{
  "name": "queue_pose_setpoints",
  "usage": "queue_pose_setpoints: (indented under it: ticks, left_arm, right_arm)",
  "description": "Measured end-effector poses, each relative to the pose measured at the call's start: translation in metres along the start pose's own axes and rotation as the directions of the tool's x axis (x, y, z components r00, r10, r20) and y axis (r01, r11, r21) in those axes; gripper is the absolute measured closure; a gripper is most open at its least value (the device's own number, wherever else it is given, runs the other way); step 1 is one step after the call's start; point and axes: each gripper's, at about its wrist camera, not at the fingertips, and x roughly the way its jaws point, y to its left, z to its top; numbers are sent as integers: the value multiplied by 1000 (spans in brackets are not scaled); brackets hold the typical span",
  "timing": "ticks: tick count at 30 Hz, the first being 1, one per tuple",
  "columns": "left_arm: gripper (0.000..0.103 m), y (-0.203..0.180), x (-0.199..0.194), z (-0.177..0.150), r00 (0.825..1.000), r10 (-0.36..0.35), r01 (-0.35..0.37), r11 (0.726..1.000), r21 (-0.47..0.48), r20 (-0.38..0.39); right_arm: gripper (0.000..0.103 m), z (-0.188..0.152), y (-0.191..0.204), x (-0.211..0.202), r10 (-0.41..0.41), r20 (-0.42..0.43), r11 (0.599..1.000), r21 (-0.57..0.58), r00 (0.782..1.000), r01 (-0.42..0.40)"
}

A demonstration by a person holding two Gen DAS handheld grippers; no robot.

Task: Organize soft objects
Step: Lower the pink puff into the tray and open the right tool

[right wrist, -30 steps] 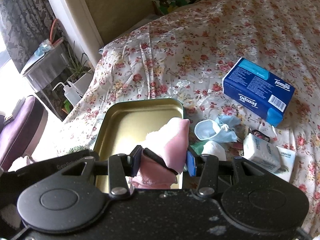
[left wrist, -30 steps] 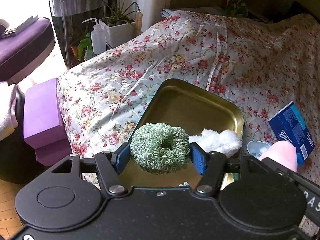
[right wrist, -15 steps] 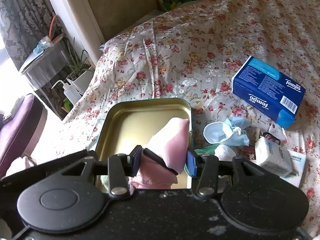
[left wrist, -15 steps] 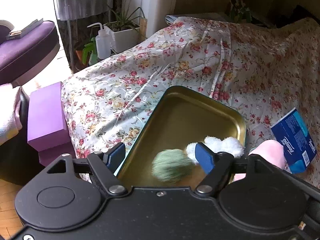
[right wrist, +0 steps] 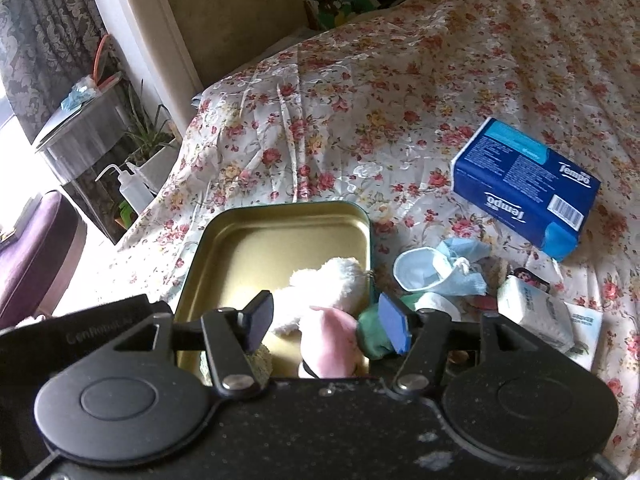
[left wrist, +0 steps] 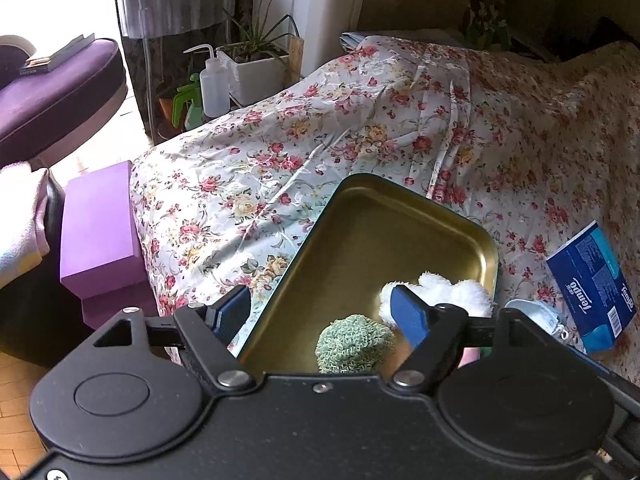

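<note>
The green knitted scrunchie (left wrist: 354, 347) lies in the near end of the gold tin tray (left wrist: 384, 220), at about 6 o'clock in the left wrist view, a round bunch with no clear long axis. Touching it at its 2 o'clock is the white fluffy toy (left wrist: 448, 290), whose long axis in the right wrist view runs from 7 o'clock up to 1 o'clock, its far end against the tray's right wall. The pink soft piece (right wrist: 326, 340) rests at the tray's near right corner, its narrow tip pointing to about 11 o'clock against the white toy. The left gripper (left wrist: 320, 312) is spread wide above the tray with nothing between its blue pads; the right gripper (right wrist: 326, 320) is likewise spread wide, the pink piece lying loose below it. At 3 o'clock beside the tray sit a blue face mask (right wrist: 440, 266), a white tissue pack (right wrist: 536, 314) and, farther off, a blue Tempo box (right wrist: 524, 184), all on the floral bedspread (right wrist: 400, 100).
</note>
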Motion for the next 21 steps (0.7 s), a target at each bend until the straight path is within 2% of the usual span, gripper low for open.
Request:
queue_pose_setpoints:
  ticks: [11, 21]
  left_arm:
    - [30, 2, -1, -7, 1000, -9, 9, 1000, 11, -17]
    - [30, -8, -2, -21, 994, -78, 82, 995, 49, -73]
  right_arm:
    - [39, -16, -39, -19, -46, -6, 998, 49, 999, 46]
    - [37, -52, -122, -45, -179, -18, 970, 165, 984, 180]
